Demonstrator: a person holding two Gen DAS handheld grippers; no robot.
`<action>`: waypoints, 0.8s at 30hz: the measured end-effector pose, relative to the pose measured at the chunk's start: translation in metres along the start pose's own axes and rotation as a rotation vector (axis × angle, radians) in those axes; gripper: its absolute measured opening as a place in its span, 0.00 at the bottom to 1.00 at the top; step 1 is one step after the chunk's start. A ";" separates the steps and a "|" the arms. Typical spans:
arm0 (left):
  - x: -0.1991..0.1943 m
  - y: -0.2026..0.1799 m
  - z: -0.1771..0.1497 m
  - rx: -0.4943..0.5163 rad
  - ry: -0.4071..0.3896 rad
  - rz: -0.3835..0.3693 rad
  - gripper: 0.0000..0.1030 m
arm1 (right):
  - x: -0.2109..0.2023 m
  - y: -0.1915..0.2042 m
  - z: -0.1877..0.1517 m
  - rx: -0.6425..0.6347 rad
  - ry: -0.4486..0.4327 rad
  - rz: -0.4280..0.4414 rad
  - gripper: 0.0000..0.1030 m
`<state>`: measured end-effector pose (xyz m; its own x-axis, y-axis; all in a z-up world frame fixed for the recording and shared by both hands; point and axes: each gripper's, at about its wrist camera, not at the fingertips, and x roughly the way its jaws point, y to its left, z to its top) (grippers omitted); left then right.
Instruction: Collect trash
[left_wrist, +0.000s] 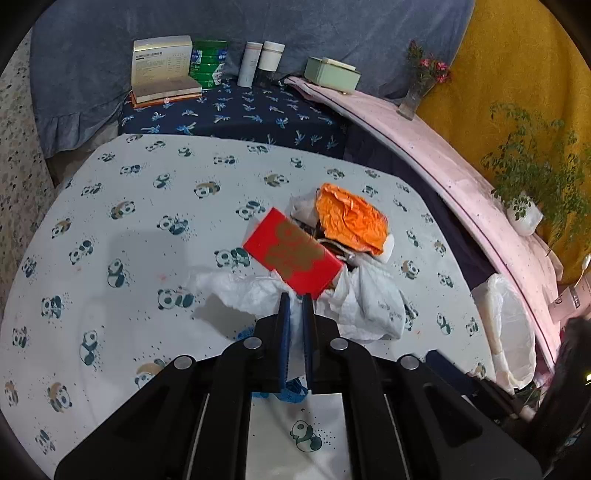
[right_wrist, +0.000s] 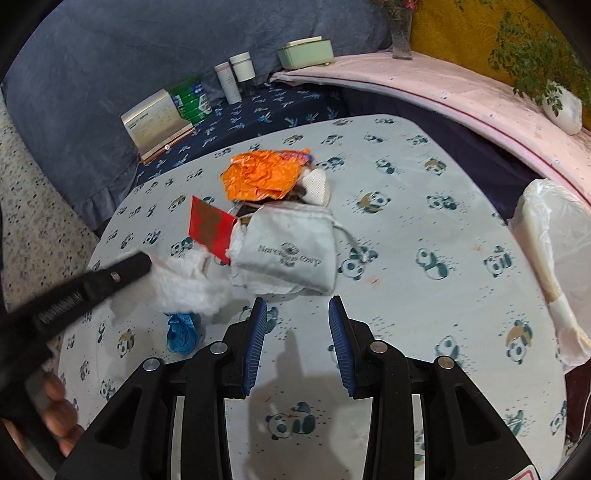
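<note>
Two claws near red flat packet (left_wrist: 293, 253): left claw (left_wrist: 295, 301) pinches crumpled white tissue (left_wrist: 240, 291) just beside it; right claw (right_wrist: 297, 308) gapes empty, farther, grey drawstring pouch (right_wrist: 288, 254) between.

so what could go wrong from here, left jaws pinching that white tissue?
1. The left gripper seems shut on only an edge of the white tissue; it could tear or slip free.
2. The red packet leans over that tissue, so lifting may drag or tip it.
3. The blue scrap lies under the left gripper and is easily missed.
</note>
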<state>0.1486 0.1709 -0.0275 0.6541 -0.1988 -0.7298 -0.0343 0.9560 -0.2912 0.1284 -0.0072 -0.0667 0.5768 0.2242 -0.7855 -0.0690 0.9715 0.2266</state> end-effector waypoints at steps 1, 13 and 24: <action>-0.002 0.002 0.002 -0.005 -0.006 0.000 0.06 | 0.003 0.002 0.000 -0.004 0.005 0.008 0.34; 0.009 0.018 0.014 -0.026 -0.005 0.030 0.06 | 0.045 0.011 0.016 -0.013 0.021 -0.015 0.34; 0.020 0.006 0.009 0.001 0.014 0.038 0.06 | 0.046 0.007 0.020 -0.009 0.008 0.019 0.06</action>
<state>0.1682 0.1747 -0.0389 0.6419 -0.1653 -0.7488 -0.0580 0.9632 -0.2624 0.1706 0.0079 -0.0897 0.5692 0.2428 -0.7856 -0.0872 0.9679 0.2359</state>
